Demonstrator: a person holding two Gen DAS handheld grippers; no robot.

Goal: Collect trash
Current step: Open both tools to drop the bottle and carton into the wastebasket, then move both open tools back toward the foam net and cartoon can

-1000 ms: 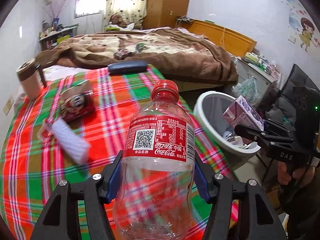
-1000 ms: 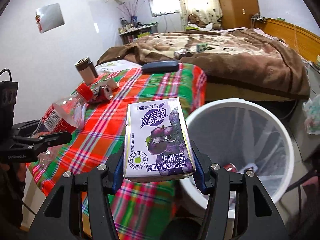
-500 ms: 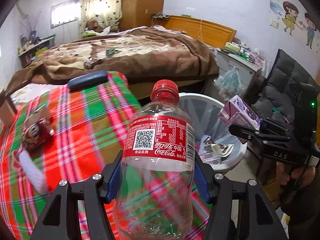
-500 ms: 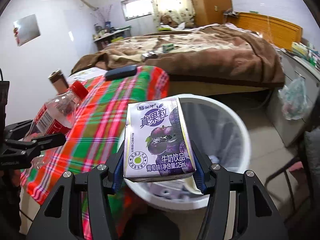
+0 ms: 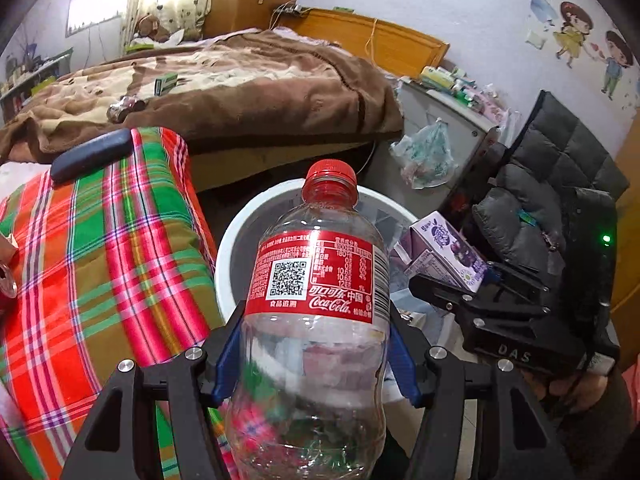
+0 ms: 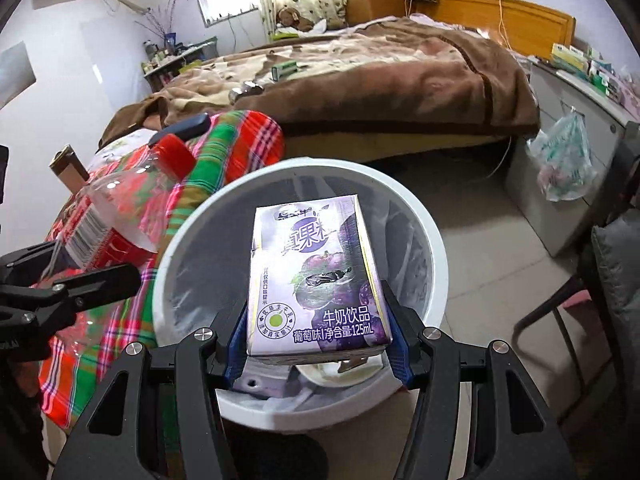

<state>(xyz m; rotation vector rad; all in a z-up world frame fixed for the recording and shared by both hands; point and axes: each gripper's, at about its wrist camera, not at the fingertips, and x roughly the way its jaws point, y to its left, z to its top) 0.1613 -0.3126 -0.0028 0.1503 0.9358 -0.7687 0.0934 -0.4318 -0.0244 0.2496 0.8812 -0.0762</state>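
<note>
While your left gripper [image 5: 316, 354] clamps the empty, light, crushable bottle [image 5: 316, 320] at its waist and your right gripper [image 6: 316, 344] pinches the carton [image 6: 316, 276] low, both hang over the bin [image 6: 436, 248]; squeeze gently.

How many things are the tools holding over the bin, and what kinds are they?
Bottles: 1, the clear bottle with a red cap in the left tool.
Cartons: 1, the purple carton in the right tool.
Bins: 1, the white bin.
Total held: 2.
</note>
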